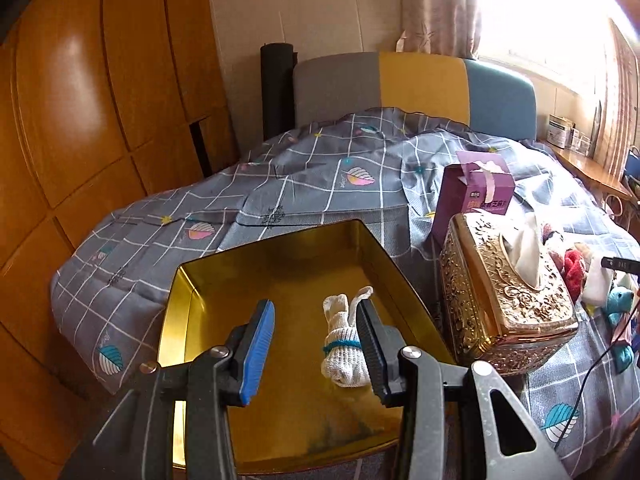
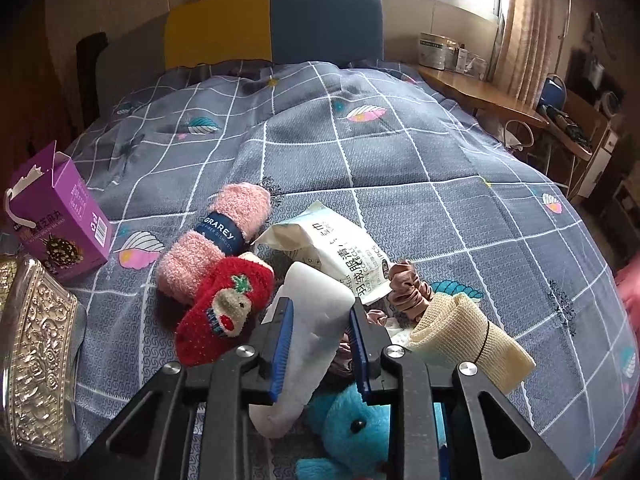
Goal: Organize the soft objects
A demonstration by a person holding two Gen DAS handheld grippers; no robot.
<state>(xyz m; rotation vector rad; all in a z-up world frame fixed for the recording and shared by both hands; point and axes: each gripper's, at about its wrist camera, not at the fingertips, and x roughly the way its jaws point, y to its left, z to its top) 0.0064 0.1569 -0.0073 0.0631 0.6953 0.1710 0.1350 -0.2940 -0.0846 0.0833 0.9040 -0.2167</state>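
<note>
My left gripper hangs released above the tied sock in the tin, while my right gripper clasps a white roll.

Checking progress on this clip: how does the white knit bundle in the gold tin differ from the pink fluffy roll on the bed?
The white knit bundle lies alone inside the gold tin; the pink fluffy roll lies on the quilt, touching a red sock. The bundle is tied with a thin teal band; the roll wears a wide navy printed label. The bundle is flat-knit, the roll fuzzy. Both are rolled, banded soft items.
</note>
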